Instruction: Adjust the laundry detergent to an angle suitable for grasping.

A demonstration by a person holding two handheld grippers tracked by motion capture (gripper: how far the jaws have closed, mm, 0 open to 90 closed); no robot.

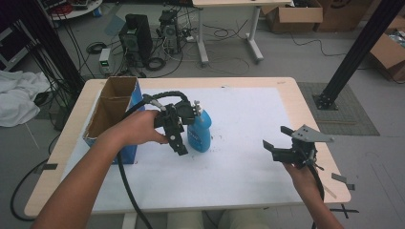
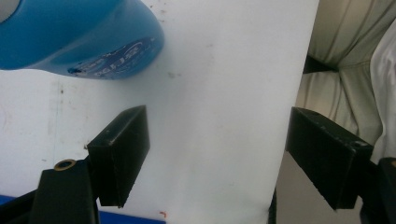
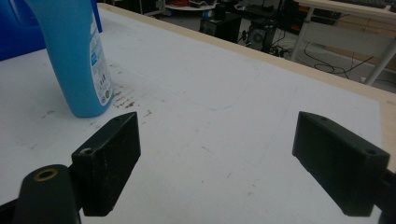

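Box (image 1: 111, 107) standing open at the table's (image 1: 248, 88) left edge. Left gripper (image 1: 180, 145) hovering just beside the blue bottle (image 1: 200, 129), jaws gaping wide, nothing between them. Bottle standing upright on the white sheet (image 1: 239, 143), left of centre. Right gripper (image 1: 274, 147) hanging well apart near the right edge, jaws spread wide, gripping nothing.

tongs (image 3: 217, 163) agape, empty | blue bottle (image 3: 77, 56) upright, far left

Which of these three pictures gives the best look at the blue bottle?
The high view: the whole blue bottle stands upright, cap included. The right gripper view shows its lower body and label; the left gripper view shows part of it.
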